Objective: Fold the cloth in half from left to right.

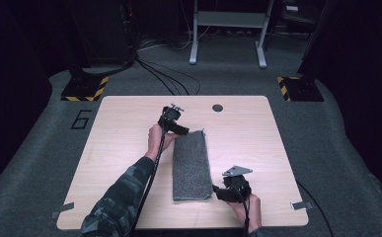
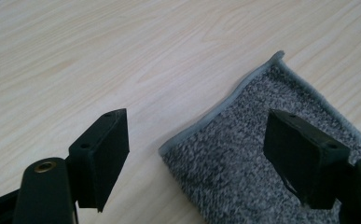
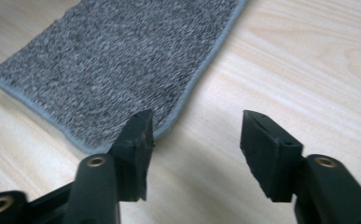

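A grey folded towel [image 1: 192,165] lies lengthwise in the middle of the wooden table [image 1: 119,148]. My left gripper [image 1: 178,129] is at the towel's far left corner, open, with that corner [image 2: 169,148] between its jaws and one jaw over the cloth. My right gripper [image 1: 220,192] is at the towel's near right corner, open; in the right gripper view the corner [image 3: 162,133] sits just beside the left jaw, with bare wood between the jaws. Nothing is held.
A dark round grommet [image 1: 217,107] sits near the table's far edge. Tape strips mark the near corners [image 1: 301,205]. Cables run over the grey floor behind the table, with a metal stand [image 1: 227,29] farther back.
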Demonstrator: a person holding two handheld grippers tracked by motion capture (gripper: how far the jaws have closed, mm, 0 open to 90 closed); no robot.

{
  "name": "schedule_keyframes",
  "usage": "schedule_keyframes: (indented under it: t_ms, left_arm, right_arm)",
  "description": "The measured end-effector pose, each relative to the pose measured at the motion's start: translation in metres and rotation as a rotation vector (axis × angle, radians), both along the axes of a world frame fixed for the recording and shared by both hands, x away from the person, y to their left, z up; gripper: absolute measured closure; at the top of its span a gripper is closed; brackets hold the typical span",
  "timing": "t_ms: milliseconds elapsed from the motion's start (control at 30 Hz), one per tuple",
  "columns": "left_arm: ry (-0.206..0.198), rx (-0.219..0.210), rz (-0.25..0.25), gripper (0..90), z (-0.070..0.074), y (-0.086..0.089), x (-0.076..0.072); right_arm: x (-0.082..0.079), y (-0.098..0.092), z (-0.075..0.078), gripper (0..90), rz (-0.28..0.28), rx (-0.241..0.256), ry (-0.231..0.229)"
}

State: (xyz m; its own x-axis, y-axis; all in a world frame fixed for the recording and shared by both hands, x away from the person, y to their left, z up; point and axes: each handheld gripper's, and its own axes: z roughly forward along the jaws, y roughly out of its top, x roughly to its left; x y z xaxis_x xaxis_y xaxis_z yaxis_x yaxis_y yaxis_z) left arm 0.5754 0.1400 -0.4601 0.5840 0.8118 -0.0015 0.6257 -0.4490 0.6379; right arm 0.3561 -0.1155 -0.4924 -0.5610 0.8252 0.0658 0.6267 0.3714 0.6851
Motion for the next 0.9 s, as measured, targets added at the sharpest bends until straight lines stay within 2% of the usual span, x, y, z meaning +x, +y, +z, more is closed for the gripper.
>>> schedule_keyframes:
  t_ms: [33, 67, 100, 133, 233, 300, 367, 433, 467, 600, 633, 700, 867, 900]
  left_arm:
    - [0.004, -0.004, 0.0, 20.9, -0.001, 0.005, -0.002]
    - [0.004, -0.004, 0.0, 20.2, -0.001, 0.005, -0.002]
    - [0.007, -0.009, 0.002, 20.2, -0.004, 0.01, -0.004]
    - [0.007, -0.009, 0.002, 20.0, -0.004, 0.01, -0.004]
    - [0.012, -0.029, 0.008, 19.2, -0.007, 0.019, -0.008]
    - [0.014, -0.03, 0.011, 18.7, -0.008, 0.021, -0.008]
    - [0.014, -0.042, 0.015, 18.3, -0.009, 0.025, -0.008]
    - [0.022, -0.048, 0.019, 17.9, -0.01, 0.028, -0.009]
    - [0.024, -0.056, 0.022, 17.9, -0.01, 0.029, -0.009]
    - [0.025, -0.063, 0.029, 18.0, -0.014, 0.03, -0.008]
    - [0.029, -0.062, 0.026, 18.0, -0.015, 0.029, -0.007]
    - [0.037, -0.065, 0.028, 18.3, -0.019, 0.027, -0.006]
    - [0.047, -0.067, 0.026, 18.9, -0.027, 0.026, -0.003]
    - [0.047, -0.08, 0.036, 19.5, -0.029, 0.025, -0.002]
  right_arm:
    - [0.01, -0.002, 0.003, 37.3, 0.031, 0.016, 0.002]
    - [0.01, -0.002, 0.003, 37.3, 0.031, 0.016, 0.002]
    - [0.022, 0.0, 0.005, 33.6, 0.055, 0.028, 0.008]
    - [0.022, 0.0, 0.005, 33.6, 0.055, 0.028, 0.008]
    - [0.051, 0.008, 0.013, 24.8, 0.086, 0.028, 0.004]
    - [0.056, 0.009, 0.014, 23.4, 0.087, 0.019, 0.005]
    - [0.071, 0.012, 0.017, 21.4, 0.09, 0.019, 0.004]
    - [0.091, 0.015, 0.02, 20.7, 0.092, 0.014, 0.003]
    - [0.091, 0.015, 0.02, 20.7, 0.092, 0.014, 0.003]
    - [0.119, 0.022, 0.022, 21.2, 0.097, 0.002, 0.02]
    - [0.119, 0.022, 0.022, 21.2, 0.097, 0.002, 0.02]
    - [0.129, 0.025, 0.023, 22.0, 0.092, 0.005, 0.023]
    - [0.158, 0.034, 0.023, 24.1, 0.084, -0.009, 0.035]
    - [0.17, 0.038, 0.02, 25.4, 0.089, -0.019, 0.048]
